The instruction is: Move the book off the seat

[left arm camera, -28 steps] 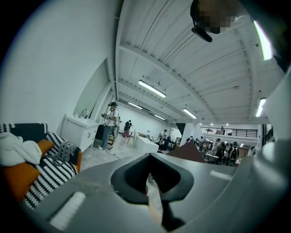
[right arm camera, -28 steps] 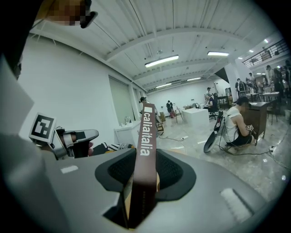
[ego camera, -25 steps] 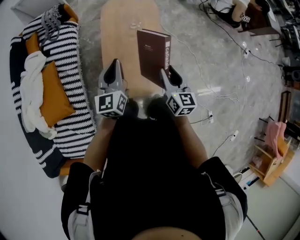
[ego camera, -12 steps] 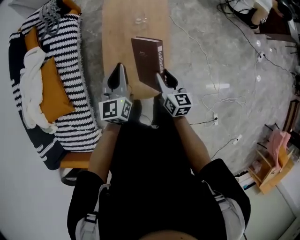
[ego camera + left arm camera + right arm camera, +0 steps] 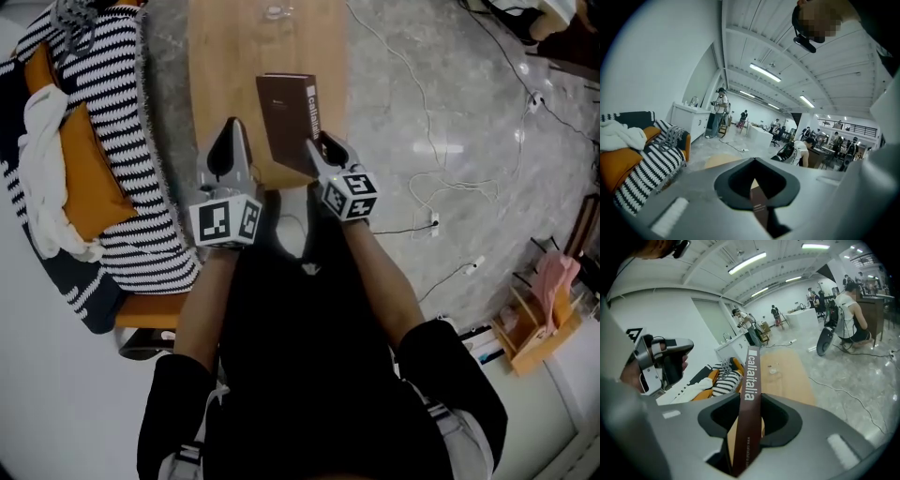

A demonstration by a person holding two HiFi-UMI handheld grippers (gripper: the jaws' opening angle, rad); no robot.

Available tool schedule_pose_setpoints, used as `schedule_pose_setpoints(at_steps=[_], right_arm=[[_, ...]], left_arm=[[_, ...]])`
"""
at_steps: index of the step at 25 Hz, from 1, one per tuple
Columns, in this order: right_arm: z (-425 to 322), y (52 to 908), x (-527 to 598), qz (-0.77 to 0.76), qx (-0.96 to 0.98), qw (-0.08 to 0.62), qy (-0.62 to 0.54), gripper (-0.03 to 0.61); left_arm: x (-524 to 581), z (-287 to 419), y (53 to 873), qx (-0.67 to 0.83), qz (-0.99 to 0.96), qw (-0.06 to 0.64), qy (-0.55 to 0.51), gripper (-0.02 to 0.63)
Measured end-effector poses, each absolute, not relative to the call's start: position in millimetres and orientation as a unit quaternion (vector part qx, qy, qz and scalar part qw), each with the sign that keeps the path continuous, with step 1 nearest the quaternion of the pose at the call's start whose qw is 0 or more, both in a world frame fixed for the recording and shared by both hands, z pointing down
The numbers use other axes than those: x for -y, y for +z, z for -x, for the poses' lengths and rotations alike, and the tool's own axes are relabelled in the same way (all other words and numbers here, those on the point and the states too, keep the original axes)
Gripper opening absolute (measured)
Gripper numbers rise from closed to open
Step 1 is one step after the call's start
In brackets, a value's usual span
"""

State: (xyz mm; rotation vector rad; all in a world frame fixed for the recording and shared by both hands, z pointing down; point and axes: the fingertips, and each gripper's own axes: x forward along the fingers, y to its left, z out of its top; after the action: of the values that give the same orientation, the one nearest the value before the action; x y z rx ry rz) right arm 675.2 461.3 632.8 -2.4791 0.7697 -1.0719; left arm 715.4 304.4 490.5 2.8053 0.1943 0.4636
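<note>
A dark brown book (image 5: pixel 284 114) with white print on its spine is held upright over the near end of a long wooden table (image 5: pixel 225 66). My right gripper (image 5: pixel 313 148) is shut on the book's lower edge. In the right gripper view the spine (image 5: pixel 751 390) runs up between the two jaws of that gripper (image 5: pixel 751 405). My left gripper (image 5: pixel 229 133) hovers just left of the book, its jaws meeting in a point with nothing in them. In the left gripper view the jaws of the left gripper (image 5: pixel 754 161) touch at the tips, and a strip of the book (image 5: pixel 760 202) shows through the gap.
A sofa with a black and white striped blanket (image 5: pixel 122 122), an orange cushion (image 5: pixel 82 169) and a white cloth (image 5: pixel 42 141) lies left of the table. A small clear object (image 5: pixel 274 11) sits at the table's far end. Cables (image 5: pixel 441 178) trail over the grey floor on the right.
Both grippers have sunk toward the table. The book has come down with the right gripper and stands more upright.
</note>
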Motion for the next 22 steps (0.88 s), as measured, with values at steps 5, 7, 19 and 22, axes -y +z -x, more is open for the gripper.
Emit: schedule_pose_setpoints(at_steps=[5, 7, 19, 22], right_arm=[[-667.3, 668.2, -454.0, 0.857, -0.279, 0.172, -0.397, 0.146], [-663.5, 681.4, -450.1, 0.85, -0.285, 0.174, -0.406, 0.146], [-656.7, 756.9, -435.4, 0.819, -0.307, 0.19, -0.446, 0.147], [-659.3, 767.8, -437.3, 0.816, -0.308, 0.193, -0.45, 0.147]], left_arm=[[-306.0, -711.6, 517.8, -0.071, -0.971, 0.15, 0.173, 0.006], [-305.0, -710.2, 524.8, -0.072, -0.97, 0.149, 0.175, 0.006], [-297.9, -706.9, 559.1, -0.074, -0.968, 0.157, 0.181, 0.006], [-291.1, -705.6, 564.2, -0.066, -0.968, 0.162, 0.181, 0.006]])
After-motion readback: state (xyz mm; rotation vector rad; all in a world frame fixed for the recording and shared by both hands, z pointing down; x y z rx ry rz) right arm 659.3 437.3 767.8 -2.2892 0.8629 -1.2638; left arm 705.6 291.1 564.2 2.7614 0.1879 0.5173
